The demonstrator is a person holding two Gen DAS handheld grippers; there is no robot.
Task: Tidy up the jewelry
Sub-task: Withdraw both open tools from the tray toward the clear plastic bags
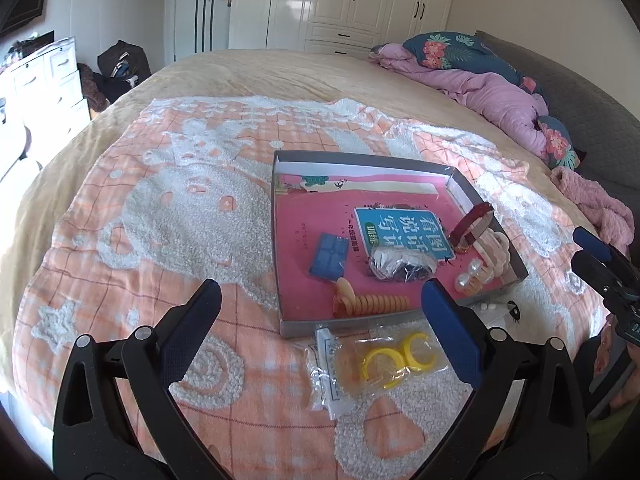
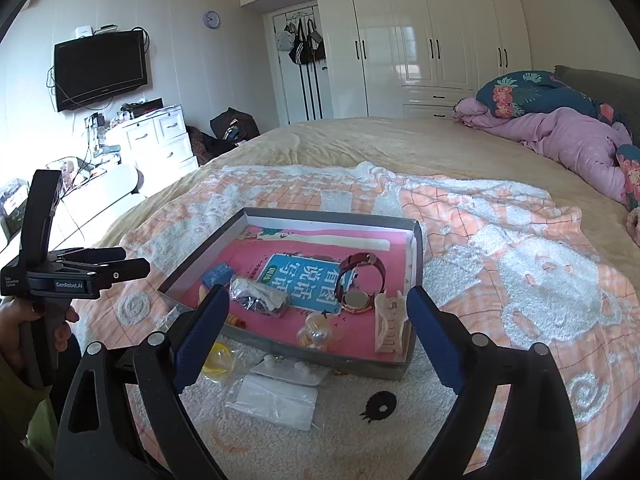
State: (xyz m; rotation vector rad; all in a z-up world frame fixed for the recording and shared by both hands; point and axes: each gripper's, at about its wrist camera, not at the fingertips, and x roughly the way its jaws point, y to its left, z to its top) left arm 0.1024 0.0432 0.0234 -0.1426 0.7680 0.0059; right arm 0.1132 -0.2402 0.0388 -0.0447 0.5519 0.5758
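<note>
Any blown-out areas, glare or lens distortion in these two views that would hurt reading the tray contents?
Left wrist view: strong fisheye bend, left edge by the white drawers blown out, tray evenly lit and legible. Right wrist view: overexposure at left below the TV, window glare on the wardrobe doors; watch sharp.

Left gripper (image 1: 322,308): jaws spread wide, nothing between them. Right gripper (image 2: 318,320): jaws likewise wide apart, empty. Left hand (image 2: 24,324) wraps its gripper's handle; both point forward, side by side.
</note>
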